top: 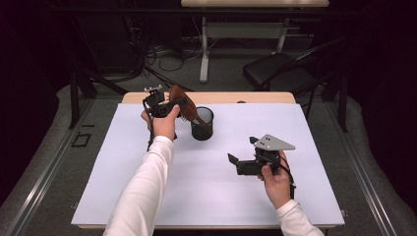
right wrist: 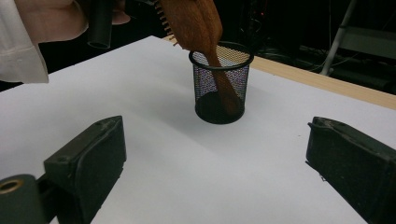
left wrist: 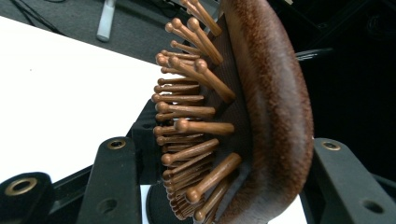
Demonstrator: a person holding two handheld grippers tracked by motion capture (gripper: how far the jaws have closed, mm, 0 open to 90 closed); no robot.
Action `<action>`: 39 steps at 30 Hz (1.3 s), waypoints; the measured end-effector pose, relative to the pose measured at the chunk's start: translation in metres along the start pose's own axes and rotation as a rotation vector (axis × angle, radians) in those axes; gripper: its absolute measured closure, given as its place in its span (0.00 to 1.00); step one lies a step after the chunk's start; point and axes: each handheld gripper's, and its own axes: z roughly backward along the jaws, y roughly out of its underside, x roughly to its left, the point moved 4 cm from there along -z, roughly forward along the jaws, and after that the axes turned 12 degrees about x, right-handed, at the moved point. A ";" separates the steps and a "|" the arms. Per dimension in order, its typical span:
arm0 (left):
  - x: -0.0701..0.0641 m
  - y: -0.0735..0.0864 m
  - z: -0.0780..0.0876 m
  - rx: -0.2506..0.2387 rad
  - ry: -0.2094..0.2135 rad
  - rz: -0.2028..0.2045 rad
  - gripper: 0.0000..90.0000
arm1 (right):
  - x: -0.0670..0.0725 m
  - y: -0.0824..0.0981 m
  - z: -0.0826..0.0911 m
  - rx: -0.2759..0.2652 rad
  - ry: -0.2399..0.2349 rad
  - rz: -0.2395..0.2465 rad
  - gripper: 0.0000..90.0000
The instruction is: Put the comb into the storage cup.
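A brown wooden hairbrush with wooden bristle pins leans tilted, its handle down inside a black mesh cup at the back middle of the white table. My left gripper is shut on the brush's head. In the left gripper view the brush head sits between the two black jaws, pins facing left. My right gripper rests low over the table's right side, open with nothing between its jaws. From the right gripper view the cup stands ahead with the brush rising out of it.
The white sheet covers most of the wooden table. A dark chair and another table's leg stand behind, with cables on the floor.
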 end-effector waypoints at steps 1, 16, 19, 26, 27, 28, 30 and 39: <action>0.000 0.000 0.000 0.000 0.005 0.000 0.54 | 0.000 0.000 0.000 0.000 0.000 0.001 0.05; 0.007 -0.002 -0.001 0.007 0.053 -0.034 0.54 | 0.001 0.001 -0.002 0.009 -0.003 0.001 0.08; 0.008 -0.002 -0.001 0.009 0.057 -0.038 0.54 | 0.001 0.001 -0.002 0.011 -0.004 0.004 0.08; 0.008 -0.002 -0.001 0.009 0.059 -0.040 0.53 | 0.002 0.002 -0.004 0.014 -0.003 0.005 0.08; 0.008 -0.002 -0.001 0.010 0.061 -0.042 0.53 | 0.002 0.002 -0.004 0.015 -0.003 0.006 0.08; 0.009 -0.002 -0.001 0.011 0.062 -0.046 0.53 | 0.002 0.002 -0.004 0.015 -0.003 0.005 0.08; 0.009 -0.002 -0.001 0.017 0.066 -0.047 0.53 | 0.002 0.002 -0.004 0.016 -0.002 0.004 0.09; 0.011 -0.002 -0.001 0.008 0.076 -0.050 0.52 | 0.002 0.003 -0.005 0.021 -0.003 0.006 0.10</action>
